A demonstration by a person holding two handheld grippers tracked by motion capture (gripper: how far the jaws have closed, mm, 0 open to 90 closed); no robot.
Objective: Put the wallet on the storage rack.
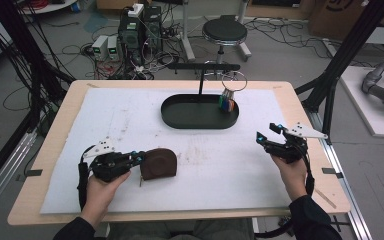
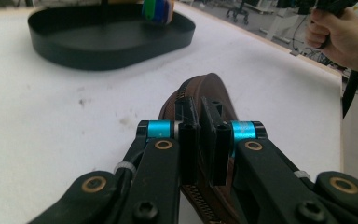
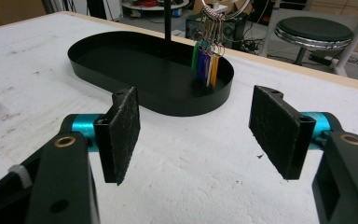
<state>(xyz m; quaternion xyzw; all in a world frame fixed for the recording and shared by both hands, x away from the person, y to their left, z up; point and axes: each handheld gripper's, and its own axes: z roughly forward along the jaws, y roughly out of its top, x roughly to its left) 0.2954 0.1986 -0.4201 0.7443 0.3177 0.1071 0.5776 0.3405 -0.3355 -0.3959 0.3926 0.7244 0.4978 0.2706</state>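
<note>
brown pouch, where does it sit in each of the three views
High view: brown pouch lies lower left of centre on the white mat, at the left tool.
Left gripper view: bottom centre, pinched between the black jaws.
Right gripper view: not in this picture.
Shared landmark: black tray.

Robotics laboratory. A wooden table (image 1: pixel 300 107) under a white mat (image 1: pixel 130 120) stands inside a black frame (image 1: pixel 352 42); power supplies (image 1: pixel 106 47) and tangled cables (image 1: pixel 55 55) lie at eleven o'clock, a stool (image 1: pixel 225 32) at twelve, a grey robot arm (image 1: pixel 382 87) at two.
</note>
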